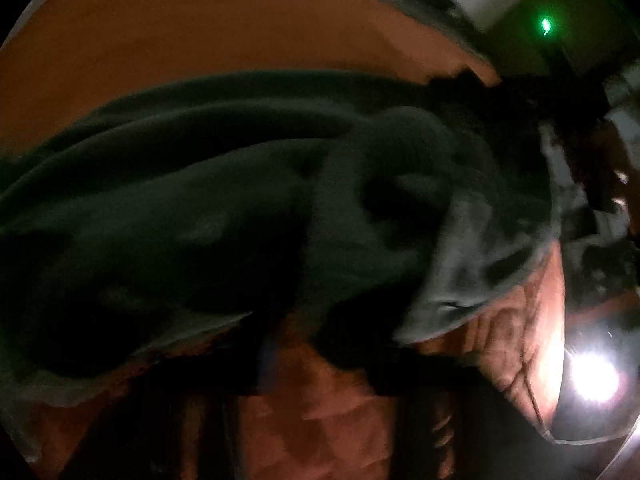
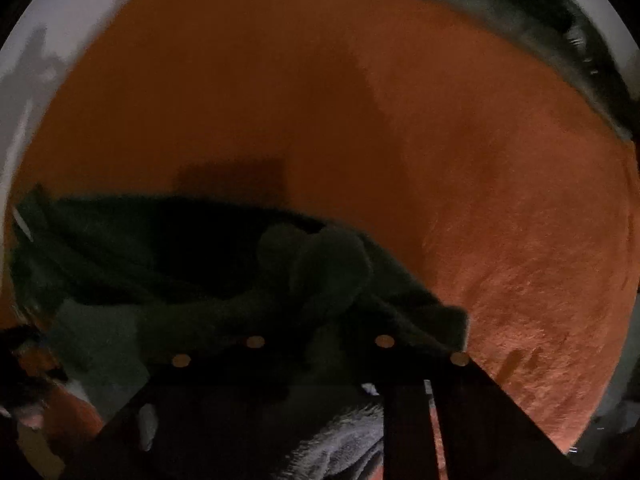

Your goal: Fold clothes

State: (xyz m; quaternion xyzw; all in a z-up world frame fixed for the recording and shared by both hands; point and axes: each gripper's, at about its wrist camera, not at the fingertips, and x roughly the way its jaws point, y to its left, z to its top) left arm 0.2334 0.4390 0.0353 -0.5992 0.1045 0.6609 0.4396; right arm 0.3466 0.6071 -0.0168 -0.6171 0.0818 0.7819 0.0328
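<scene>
The scene is dim and both views are blurring. A dark green garment (image 1: 200, 220) is lying crumpled on an orange fuzzy surface (image 1: 200, 32), spreading ahead of the left tongs (image 1: 316, 364) and out to both sides of them. Its folds are bunching into a rounded hump just ahead of the tips, and a paler hem is trailing off to the right. The left tongs are pointing steeply down into this cloth with their jaws together. Their tips are sinking into shadow under the cloth, so I cannot tell whether any fabric is being pinched between them.

Far ahead and to the right of the left tongs a small green light (image 1: 545, 24) is glowing, and close on their right side a bright white lamp (image 1: 592, 376) is glaring.

In the right wrist view the same dark green garment (image 2: 160, 260) is lying just ahead of the right tongs (image 2: 320, 344) and stretching away to their left, with a lumpy fold rising directly over the tips. The right tongs are also pointing steeply down. Their jaws are showing only as black shapes, and I cannot tell whether they are apart or gripping the cloth. The orange fuzzy surface (image 2: 320, 100) is lying bare ahead of them and to their right. Another dark cloth (image 2: 520, 20) is lying well ahead to the right, at the far edge.
</scene>
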